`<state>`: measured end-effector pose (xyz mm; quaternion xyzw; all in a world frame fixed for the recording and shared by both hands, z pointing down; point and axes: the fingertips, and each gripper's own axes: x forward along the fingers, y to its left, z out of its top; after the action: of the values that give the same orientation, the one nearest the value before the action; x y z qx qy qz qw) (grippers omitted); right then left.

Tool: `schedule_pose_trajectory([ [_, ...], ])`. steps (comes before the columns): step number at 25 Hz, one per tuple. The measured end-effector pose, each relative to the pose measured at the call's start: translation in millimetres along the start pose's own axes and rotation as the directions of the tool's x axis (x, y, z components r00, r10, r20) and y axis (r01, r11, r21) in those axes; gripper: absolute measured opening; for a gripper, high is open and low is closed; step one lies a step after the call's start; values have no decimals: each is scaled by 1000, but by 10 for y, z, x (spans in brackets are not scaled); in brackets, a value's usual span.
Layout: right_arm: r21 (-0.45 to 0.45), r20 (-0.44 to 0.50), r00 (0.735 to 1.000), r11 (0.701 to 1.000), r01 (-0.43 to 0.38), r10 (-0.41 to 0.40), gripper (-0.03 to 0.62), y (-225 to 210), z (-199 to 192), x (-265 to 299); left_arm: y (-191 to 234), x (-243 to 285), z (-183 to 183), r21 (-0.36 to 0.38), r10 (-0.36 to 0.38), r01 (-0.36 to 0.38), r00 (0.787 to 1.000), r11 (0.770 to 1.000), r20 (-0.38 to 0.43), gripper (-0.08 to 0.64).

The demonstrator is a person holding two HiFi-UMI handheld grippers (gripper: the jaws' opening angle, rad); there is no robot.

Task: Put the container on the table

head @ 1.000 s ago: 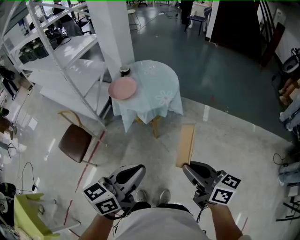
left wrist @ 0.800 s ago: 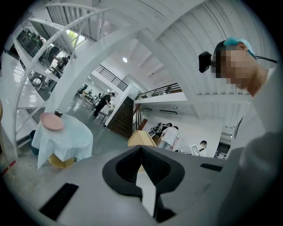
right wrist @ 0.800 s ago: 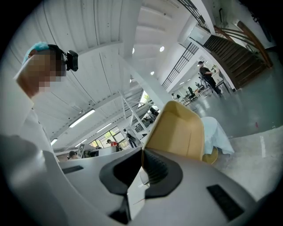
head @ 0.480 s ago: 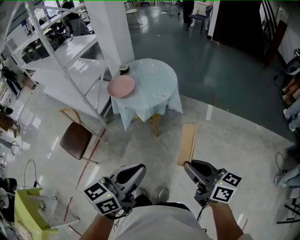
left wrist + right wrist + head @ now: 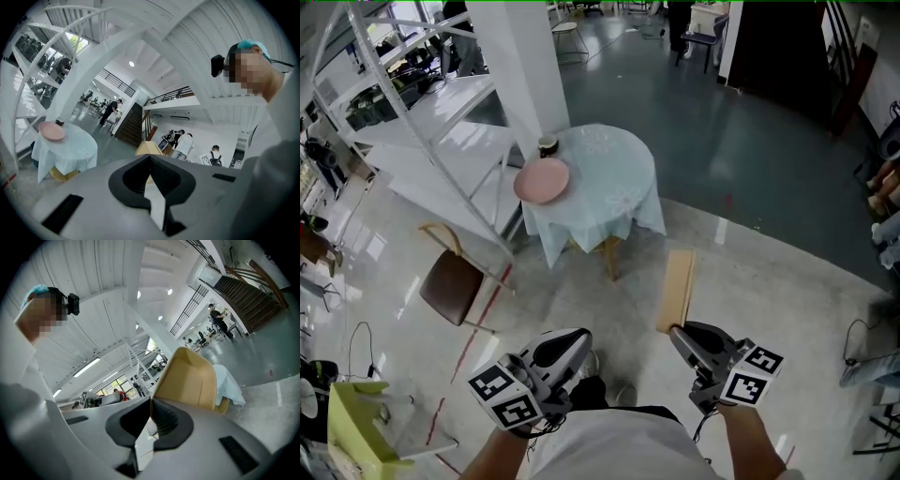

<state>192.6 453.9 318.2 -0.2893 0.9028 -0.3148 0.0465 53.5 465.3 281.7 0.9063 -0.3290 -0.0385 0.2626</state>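
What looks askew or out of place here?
Nothing stands out. The right claw grips the tan container by its edge; the left claw is shut, empty. The table ahead bears a pink plate and a cup.

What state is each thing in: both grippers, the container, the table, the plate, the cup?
Left gripper: shut, empty.
Right gripper: shut on the container.
Container: held in the air, away from the table.
Table: upright, covered with a cloth.
Plate: flat on the table, empty.
Cup: upright on the table.
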Motion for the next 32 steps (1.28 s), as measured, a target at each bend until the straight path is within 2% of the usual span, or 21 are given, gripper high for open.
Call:
schedule_pose_trajectory([
  [7,-15,-7,1000,1000,8,-8,32,-219,128,171,225,184,104,3,-11,11,1000,1000,13,21],
  [14,-15,-25,999,1000,22,-23,32,-526,259,540,712,394,239,-22,-15,15,1000,1000,23,21],
  [19,-7,-42,999,999,35,-35,32,-867,376,1079,1327,567,392,-42,-17,18,1000,999,12,21],
  [25,20,-76,996,999,49,-47,32,-1210,635,1904,2242,737,848,-77,3,-3,1000,997,2,21],
  [32,49,-106,992,996,81,-76,32,-1612,979,2901,3258,979,1366,-115,-11,6,999,993,-35,21],
])
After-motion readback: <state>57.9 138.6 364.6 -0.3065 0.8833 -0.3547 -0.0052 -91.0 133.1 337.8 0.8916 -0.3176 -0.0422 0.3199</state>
